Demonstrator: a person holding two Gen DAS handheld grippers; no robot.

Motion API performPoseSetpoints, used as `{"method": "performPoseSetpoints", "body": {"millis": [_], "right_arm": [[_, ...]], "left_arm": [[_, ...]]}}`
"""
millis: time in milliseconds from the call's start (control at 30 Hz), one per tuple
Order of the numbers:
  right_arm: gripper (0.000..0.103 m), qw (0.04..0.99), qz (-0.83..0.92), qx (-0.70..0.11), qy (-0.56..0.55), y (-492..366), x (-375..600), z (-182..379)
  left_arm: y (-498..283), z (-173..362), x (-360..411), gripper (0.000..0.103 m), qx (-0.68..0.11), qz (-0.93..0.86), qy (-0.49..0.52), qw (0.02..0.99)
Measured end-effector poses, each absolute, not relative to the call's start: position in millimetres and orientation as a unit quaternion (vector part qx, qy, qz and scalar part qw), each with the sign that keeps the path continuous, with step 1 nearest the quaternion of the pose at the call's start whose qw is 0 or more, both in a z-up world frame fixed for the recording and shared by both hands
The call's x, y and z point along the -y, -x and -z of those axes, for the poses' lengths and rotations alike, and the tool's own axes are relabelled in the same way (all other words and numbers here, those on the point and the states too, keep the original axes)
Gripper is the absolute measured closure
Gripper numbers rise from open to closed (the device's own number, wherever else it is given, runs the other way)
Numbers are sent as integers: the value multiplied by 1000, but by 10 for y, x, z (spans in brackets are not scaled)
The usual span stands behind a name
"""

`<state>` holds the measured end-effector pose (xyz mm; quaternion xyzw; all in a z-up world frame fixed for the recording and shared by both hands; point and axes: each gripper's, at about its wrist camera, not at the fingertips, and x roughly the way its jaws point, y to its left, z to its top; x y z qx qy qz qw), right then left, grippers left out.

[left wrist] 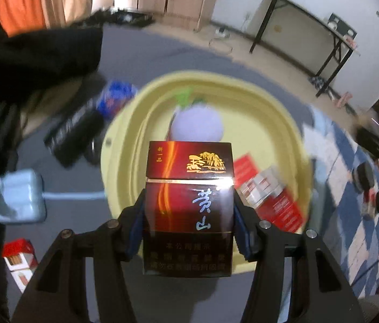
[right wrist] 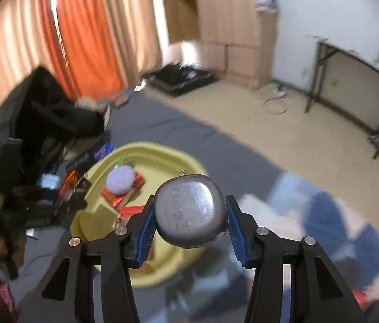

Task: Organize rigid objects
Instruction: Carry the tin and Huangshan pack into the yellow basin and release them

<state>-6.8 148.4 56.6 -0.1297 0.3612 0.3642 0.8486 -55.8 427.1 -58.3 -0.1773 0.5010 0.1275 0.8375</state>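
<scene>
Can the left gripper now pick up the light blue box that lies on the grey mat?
Probably not yet: the left gripper is shut on a dark red cigarette pack above the yellow basin. The light blue box itself lies uncovered.

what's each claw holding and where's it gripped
Left claw grips the dark red cigarette pack by its two narrow sides, low down. Right claw grips the grey rounded case by its opposite edges.

We see grey sheet (left wrist: 184, 53) spread as support surface, beige floor (right wrist: 283, 134) beyond at upper right. Yellow basin (left wrist: 278, 113) rests on sheet at frame centre. Left of basin: black box (left wrist: 73, 134), blue packet (left wrist: 116, 97), pale blue case (left wrist: 20, 196). Lower left: open red-white pack (left wrist: 18, 255). Right: blue-white checked cloth (left wrist: 345, 167).
</scene>
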Motion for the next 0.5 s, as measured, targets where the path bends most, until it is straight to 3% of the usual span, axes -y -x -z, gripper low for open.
{"method": "performPoseSetpoints", "body": {"millis": [233, 500], "right_arm": [[55, 818, -357, -414, 179, -402, -2266, 156], [55, 820, -342, -413, 198, -617, -2535, 375]], "left_arm": [[503, 952, -4188, 46, -520, -101, 186, 828], [269, 1074, -4213, 45, -529, -103, 175, 824]]}}
